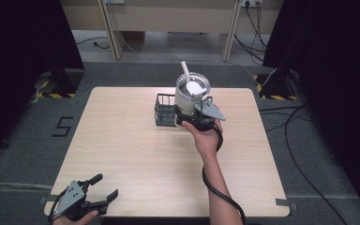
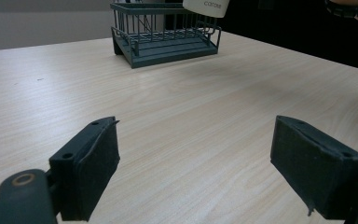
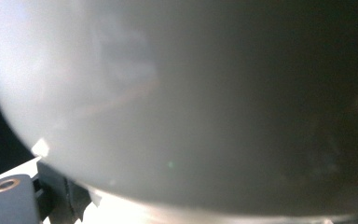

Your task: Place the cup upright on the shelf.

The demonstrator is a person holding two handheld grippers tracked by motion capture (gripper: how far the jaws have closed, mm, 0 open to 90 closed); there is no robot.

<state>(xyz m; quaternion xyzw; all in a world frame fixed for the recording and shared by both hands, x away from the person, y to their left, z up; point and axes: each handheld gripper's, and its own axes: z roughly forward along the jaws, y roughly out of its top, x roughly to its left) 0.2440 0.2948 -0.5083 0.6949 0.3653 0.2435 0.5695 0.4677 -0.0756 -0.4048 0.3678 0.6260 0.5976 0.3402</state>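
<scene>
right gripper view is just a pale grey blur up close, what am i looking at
Observer: The side of a white tumbler with clear lid and straw; the right gripper grips its lower body.
Operator: is it on the table
Observer: No, the left gripper view shows its base hanging above the dark green wire basket.
Operator: and the left gripper
Observer: The left gripper is open near the wooden table front left corner, holding nothing.
</scene>
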